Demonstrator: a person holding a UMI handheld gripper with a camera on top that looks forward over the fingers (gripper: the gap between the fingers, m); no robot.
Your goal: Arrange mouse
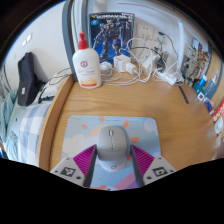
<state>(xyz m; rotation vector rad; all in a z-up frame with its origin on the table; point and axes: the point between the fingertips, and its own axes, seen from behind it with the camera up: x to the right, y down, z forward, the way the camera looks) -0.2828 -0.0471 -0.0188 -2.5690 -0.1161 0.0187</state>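
A grey mouse (112,143) sits between my two fingers, its front pointing away from me. My gripper (113,150) is shut on the mouse, with a magenta pad pressed against each side. Under it lies a pastel patterned mouse pad (85,130) on the wooden desk (185,125). I cannot tell whether the mouse rests on the pad or hangs just above it.
Beyond the pad a white bottle with an orange label (87,65) stands at the back left. Behind it are a blue printed box (108,32) and a tangle of white cables and plugs (150,65). A black object (28,78) lies off the desk's left edge.
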